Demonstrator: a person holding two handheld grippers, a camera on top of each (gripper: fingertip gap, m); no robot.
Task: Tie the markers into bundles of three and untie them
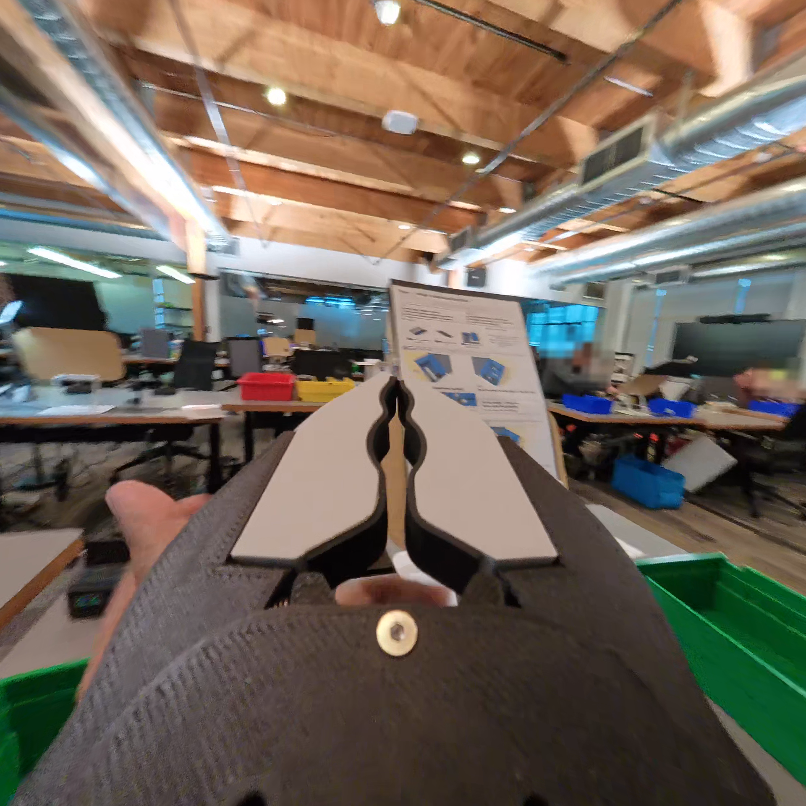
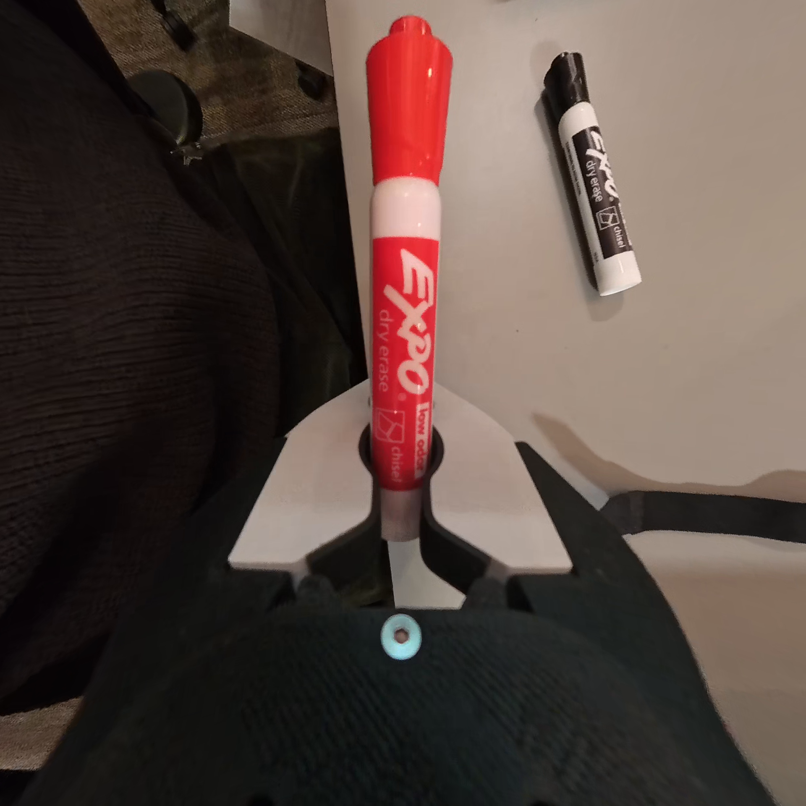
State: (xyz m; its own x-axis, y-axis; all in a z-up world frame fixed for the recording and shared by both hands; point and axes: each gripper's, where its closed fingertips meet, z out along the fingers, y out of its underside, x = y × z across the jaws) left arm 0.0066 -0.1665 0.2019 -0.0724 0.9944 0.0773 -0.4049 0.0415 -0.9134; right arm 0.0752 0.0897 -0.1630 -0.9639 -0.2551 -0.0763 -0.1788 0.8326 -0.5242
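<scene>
My right gripper [image 2: 403, 408] is shut on a red dry-erase marker [image 2: 405, 270]. The marker sits in the round notch between the fingers and sticks out forward, red cap on and away from me. It hangs over the left edge of a grey table [image 2: 654, 370]. A capped black dry-erase marker [image 2: 591, 174] lies on that table to the upper right, apart from the gripper. My left gripper [image 1: 394, 386] is shut with its tips touching and nothing between them. It points out level into the room, and a hand [image 1: 144, 519] shows beside it.
Green bins lie below the left gripper at the right [image 1: 737, 632] and lower left [image 1: 30, 715]. An upright printed sheet [image 1: 471, 370] stands just ahead. Red [image 1: 266, 386], yellow and blue bins sit on far desks, with people seated at the right. Dark cloth [image 2: 109, 349] fills the right view's left side. My hands' fingertips stand some 45 cm from each other.
</scene>
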